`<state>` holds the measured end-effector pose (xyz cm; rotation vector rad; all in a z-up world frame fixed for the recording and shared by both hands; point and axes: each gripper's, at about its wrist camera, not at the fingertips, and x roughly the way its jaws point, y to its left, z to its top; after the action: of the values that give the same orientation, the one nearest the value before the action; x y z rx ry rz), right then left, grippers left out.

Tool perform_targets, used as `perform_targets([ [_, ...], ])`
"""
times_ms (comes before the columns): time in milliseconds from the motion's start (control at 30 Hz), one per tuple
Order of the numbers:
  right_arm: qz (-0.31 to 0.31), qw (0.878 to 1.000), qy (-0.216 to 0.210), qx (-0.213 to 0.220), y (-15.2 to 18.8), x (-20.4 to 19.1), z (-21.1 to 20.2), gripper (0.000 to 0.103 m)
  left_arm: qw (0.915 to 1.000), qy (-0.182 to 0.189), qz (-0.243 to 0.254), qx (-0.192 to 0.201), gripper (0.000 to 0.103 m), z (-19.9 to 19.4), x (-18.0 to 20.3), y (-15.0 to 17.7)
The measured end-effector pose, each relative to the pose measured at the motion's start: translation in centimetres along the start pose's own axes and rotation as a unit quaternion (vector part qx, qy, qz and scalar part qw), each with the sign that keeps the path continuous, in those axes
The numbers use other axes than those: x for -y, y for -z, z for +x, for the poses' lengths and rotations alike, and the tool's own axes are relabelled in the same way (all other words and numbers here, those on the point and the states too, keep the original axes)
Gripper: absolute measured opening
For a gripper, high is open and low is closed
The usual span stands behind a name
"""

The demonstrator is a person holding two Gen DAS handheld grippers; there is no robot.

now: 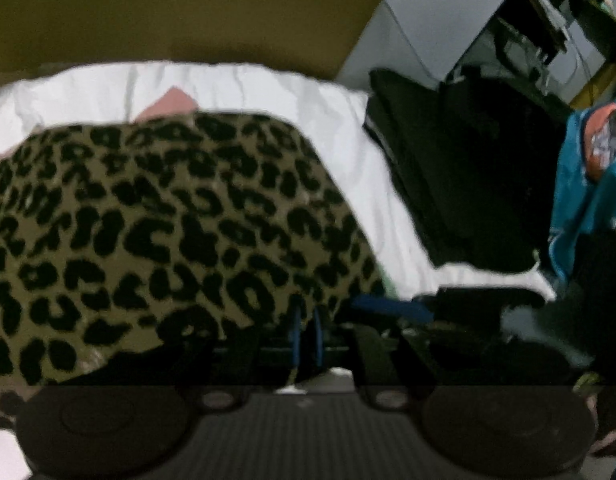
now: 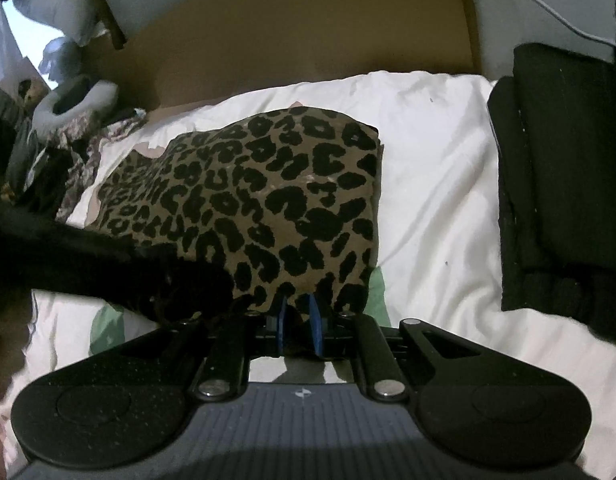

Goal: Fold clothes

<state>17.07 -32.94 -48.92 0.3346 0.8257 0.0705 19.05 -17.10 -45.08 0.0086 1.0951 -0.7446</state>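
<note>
Leopard-print garment (image 2: 259, 200) lies on the white bed sheet (image 2: 428, 184), its near edge pinched by both the left claw (image 1: 306, 334) and the right claw (image 2: 297, 322); black folded clothes (image 2: 560, 184) sit alongside.

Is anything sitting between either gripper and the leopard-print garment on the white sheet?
Nothing visible. The right gripper already has the near edge of the leopard-print garment pinched between its blue fingers. The left gripper likewise has its fingers closed on the garment's edge.
</note>
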Motion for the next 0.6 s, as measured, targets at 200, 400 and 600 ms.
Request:
perform_targets([
  [200, -0.007, 1.0, 0.001, 0.001, 0.0, -0.1, 0.1, 0.017, 0.9995, -0.027, -0.017, 0.005, 0.002, -1.0, -2.1, 0.8],
  [400, -0.015, 1.0, 0.001, -0.001, -0.1, -0.1, 0.1, 0.017, 0.9982, -0.053, -0.027, -0.002, 0.003, -2.7, -4.0, 1.1],
  [600, -0.015, 1.0, 0.002, -0.002, -0.1, -0.2, 0.1, 0.017, 0.9951, -0.09, -0.04, -0.012, 0.003, -4.2, -5.4, 1.1],
])
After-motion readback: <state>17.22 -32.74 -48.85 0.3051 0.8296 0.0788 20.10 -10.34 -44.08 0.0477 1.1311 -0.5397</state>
